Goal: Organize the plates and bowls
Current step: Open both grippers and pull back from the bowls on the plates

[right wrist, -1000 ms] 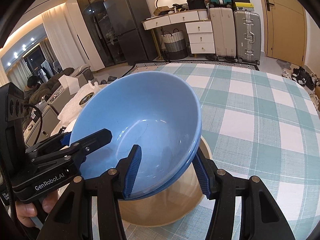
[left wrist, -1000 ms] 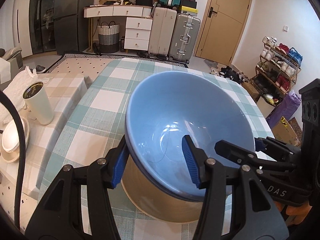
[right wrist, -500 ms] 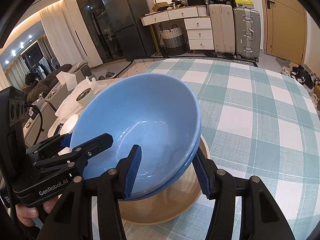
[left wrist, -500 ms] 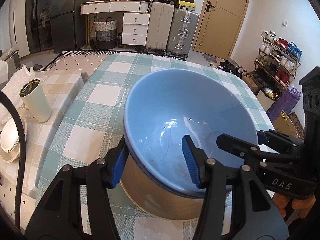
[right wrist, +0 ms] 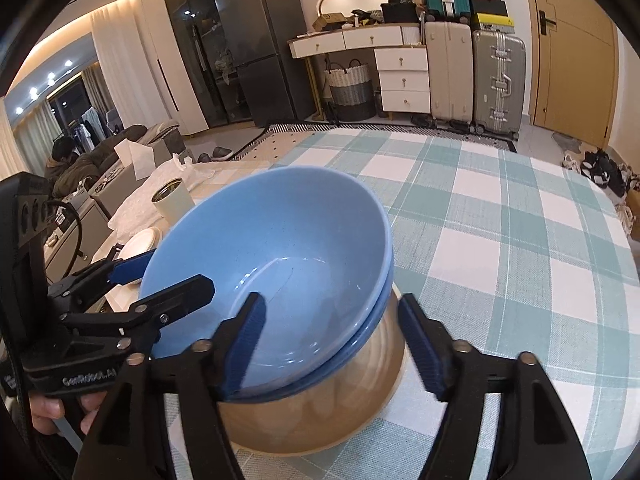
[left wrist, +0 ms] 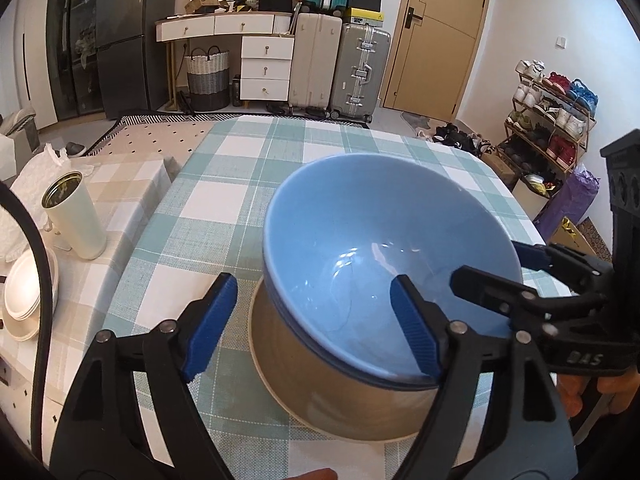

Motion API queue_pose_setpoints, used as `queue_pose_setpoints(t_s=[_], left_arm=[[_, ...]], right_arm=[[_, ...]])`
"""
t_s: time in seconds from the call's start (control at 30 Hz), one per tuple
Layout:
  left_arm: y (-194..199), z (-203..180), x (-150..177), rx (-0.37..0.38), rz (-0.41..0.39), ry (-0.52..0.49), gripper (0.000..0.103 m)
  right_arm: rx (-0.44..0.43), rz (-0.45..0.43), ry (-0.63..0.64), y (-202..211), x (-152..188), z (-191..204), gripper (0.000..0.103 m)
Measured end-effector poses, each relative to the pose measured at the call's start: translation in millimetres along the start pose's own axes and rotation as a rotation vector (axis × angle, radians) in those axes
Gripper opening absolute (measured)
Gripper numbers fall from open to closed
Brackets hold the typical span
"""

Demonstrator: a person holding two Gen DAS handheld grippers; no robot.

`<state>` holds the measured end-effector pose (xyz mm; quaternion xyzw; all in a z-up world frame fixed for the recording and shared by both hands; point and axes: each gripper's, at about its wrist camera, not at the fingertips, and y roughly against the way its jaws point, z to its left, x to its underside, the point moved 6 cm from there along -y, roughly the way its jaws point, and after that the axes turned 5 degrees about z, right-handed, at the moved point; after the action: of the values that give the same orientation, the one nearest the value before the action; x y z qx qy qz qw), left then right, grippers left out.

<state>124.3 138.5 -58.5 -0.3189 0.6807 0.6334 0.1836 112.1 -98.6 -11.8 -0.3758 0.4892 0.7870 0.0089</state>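
Two nested light blue bowls point(left wrist: 360, 220) point(right wrist: 260, 240) rest tilted inside a larger tan bowl point(left wrist: 320, 392) point(right wrist: 320, 412) on the green checked tablecloth point(left wrist: 224, 200). My left gripper point(left wrist: 312, 324) straddles the near rim of the blue bowls. Its jaws are opening, one finger outside the bowls and one inside, and neither pad presses on the rim. My right gripper point(right wrist: 332, 342) straddles the opposite side of the rim. Its jaws are opening too, with the pads clear of the rim. Each gripper also shows in the other's view: right gripper point(left wrist: 504, 268), left gripper point(right wrist: 156, 280).
A lower side table with a beige checked cloth point(left wrist: 132, 176) stands to the left. It holds a white tumbler point(left wrist: 74, 220) and a stack of white plates point(left wrist: 24, 296). The checked table's edge runs close under the grippers. Suitcases point(left wrist: 340, 64) and a shoe rack point(left wrist: 552, 120) line the room behind.
Both grippers held the blue bowls' rim before. Their jaws have now spread apart and let go of it. The bowls have settled down into the tan bowl.
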Motion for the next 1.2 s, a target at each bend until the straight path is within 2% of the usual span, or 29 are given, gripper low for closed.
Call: queue_pose_setpoints(t_s=[0.13,0.23,0.3,0.47,0.67,0.77,0.97,1.2], left_arm=[[3,7,1,0.012,-0.025,0.015,0.085],[10,9,2,0.021,-0.064,0.015,0.101],[18,9,3,0.022,-0.103,0.002,0.101],[34,12,8,-0.018,-0.166,-0.035,0.101],[49,25,25,-0.022,-0.233,-0.052,0.101],[56,31,34,-0.011,-0.278,-0.050,0.101],[63,30,57,-0.027,-0.316,-0.114,0.101],[52,21,77,0.047,-0.291,-0.193,0.101]], right_arm=[[-0.012,-0.027,0.034,8,5,0,0.089],[-0.014,-0.053,0.037,13,7,-3,0.096],[-0.022,-0.069,0.036,16,8,-6,0.100],[-0.020,-0.123,0.050,26,12,-12,0.101],[-0.016,-0.215,0.084,46,27,-16,0.102],[-0.012,-0.234,0.091,50,38,-20,0.102],[-0.023,-0.254,0.094,52,60,-24,0.102],[-0.065,-0.266,0.095,48,79,-22,0.102]])
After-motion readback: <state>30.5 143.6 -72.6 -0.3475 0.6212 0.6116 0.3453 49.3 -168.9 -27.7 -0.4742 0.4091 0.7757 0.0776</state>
